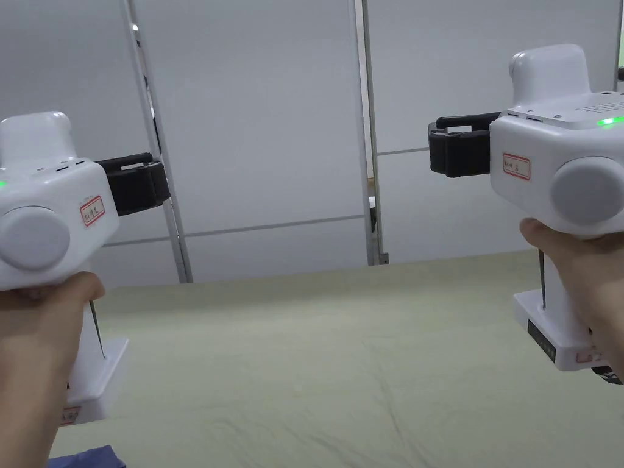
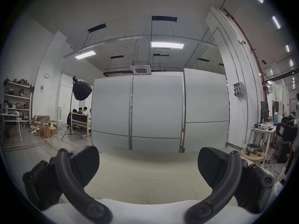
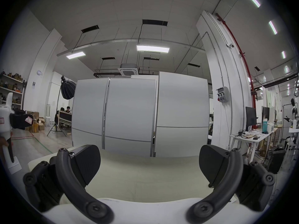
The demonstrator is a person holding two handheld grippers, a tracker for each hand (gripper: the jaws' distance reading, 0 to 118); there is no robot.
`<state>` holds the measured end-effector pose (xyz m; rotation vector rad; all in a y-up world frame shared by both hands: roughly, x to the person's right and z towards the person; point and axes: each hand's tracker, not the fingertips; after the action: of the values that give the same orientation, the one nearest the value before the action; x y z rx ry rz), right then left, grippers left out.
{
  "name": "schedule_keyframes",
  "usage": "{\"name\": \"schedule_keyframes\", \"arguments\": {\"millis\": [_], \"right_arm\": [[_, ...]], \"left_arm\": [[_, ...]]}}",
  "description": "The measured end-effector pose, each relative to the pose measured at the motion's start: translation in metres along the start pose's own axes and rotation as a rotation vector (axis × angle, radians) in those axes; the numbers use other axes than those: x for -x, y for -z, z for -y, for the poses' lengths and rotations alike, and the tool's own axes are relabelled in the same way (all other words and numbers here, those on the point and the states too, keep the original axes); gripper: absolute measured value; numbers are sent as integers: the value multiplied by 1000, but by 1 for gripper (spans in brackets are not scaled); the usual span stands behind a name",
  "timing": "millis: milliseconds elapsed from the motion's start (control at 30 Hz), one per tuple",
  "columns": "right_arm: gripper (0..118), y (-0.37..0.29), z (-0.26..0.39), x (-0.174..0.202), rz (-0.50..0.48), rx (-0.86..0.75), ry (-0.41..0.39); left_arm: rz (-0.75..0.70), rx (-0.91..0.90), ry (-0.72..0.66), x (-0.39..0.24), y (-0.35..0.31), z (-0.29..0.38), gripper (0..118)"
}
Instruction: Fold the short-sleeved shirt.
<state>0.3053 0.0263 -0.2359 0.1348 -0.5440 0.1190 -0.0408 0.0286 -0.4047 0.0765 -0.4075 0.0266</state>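
I hold both grippers raised above a table covered in pale green cloth [image 1: 317, 365], pointing at the far partition. My left gripper [image 2: 148, 164] is open, its black jaws wide apart with nothing between them; its white body sits at the left of the head view [image 1: 137, 183]. My right gripper [image 3: 149, 164] is open too and holds nothing; in the head view it is at the upper right [image 1: 457, 149]. A small patch of blue fabric [image 1: 91, 457] peeks in at the bottom left edge of the head view, below my left hand; I cannot tell what it is.
White partition panels [image 1: 268, 122] with metal posts stand right behind the table's far edge. Beyond them are a studio light on a tripod [image 2: 80, 90], cardboard boxes [image 2: 43, 127], shelves, people at a desk [image 2: 80, 112], and a cluttered white desk with monitors [image 3: 252, 130].
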Motion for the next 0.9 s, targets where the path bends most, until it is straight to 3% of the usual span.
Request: {"name": "schedule_keyframes", "arguments": {"millis": [900], "right_arm": [[118, -6, 14, -15, 25, 59, -5]], "left_arm": [[-23, 38, 4, 12, 16, 10, 118]]}}
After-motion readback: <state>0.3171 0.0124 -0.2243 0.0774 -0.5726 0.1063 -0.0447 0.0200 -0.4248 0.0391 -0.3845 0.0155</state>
